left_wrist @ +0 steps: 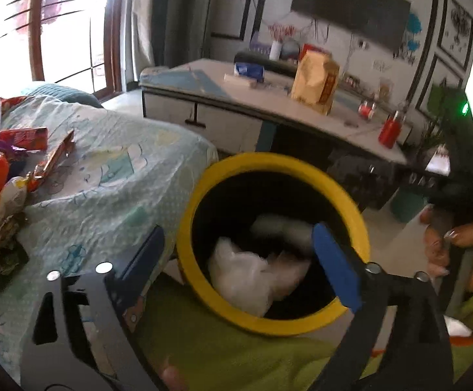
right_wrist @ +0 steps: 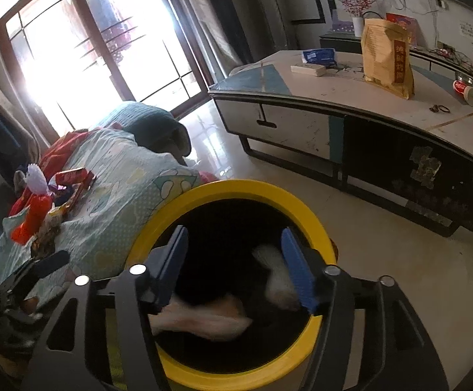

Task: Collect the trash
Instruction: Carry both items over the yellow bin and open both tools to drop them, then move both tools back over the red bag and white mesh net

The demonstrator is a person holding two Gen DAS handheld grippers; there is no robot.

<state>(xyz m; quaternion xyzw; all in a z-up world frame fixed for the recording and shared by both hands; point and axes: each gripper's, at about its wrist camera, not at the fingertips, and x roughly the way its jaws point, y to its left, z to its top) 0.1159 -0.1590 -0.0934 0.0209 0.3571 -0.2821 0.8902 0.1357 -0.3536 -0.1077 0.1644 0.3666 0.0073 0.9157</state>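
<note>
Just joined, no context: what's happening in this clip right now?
A person is collecting trash with two handheld grippers. Both the left gripper and right gripper hang open over the round yellow-rimmed black bin, nothing pinched. Crumpled white plastic and pale blurred scraps lie inside. More colourful snack wrappers remain on the pale printed bedspread beside the bin.

Left gripper point(left_wrist: 236, 257) and right gripper point(right_wrist: 233, 260) both angled downward, jaws apart, empty
</note>
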